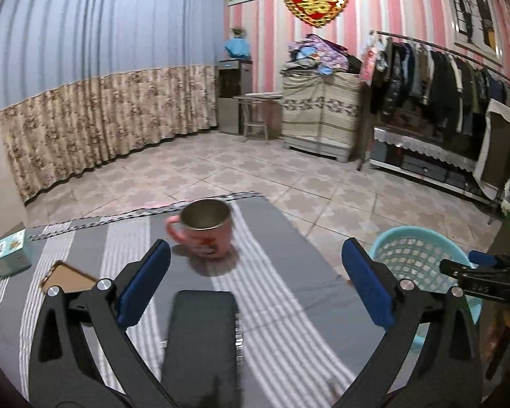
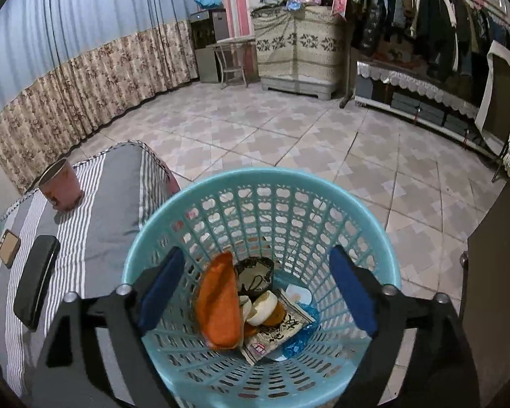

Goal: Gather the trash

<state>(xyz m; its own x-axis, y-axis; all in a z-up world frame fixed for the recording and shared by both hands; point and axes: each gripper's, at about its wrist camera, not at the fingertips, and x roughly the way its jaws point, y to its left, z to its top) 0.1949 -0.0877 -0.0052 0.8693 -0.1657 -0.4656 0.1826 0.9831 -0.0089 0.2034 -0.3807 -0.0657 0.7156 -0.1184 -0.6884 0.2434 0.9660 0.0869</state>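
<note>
Right claw (image 2: 258, 292): wide open, empty, over basket (image 2: 159, 238).
Orange wrapper (image 2: 219, 306): below claw, long axis pointing away.
Left claw (image 1: 255, 289): wide open, empty; mug (image 1: 204, 231) ahead.

One turquoise basket (image 2: 323, 183), one pink mug (image 1: 205, 229), one black case (image 1: 200, 336), one phone (image 1: 68, 277), one small box (image 1: 12, 253), two grippers: left gripper (image 1: 255, 292), right gripper (image 2: 255, 289).

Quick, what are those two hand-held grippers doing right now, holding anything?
Left hand-held gripper: open, holding nothing, above the striped table.
Right hand-held gripper: open, holding nothing, over the blue basket.
</note>
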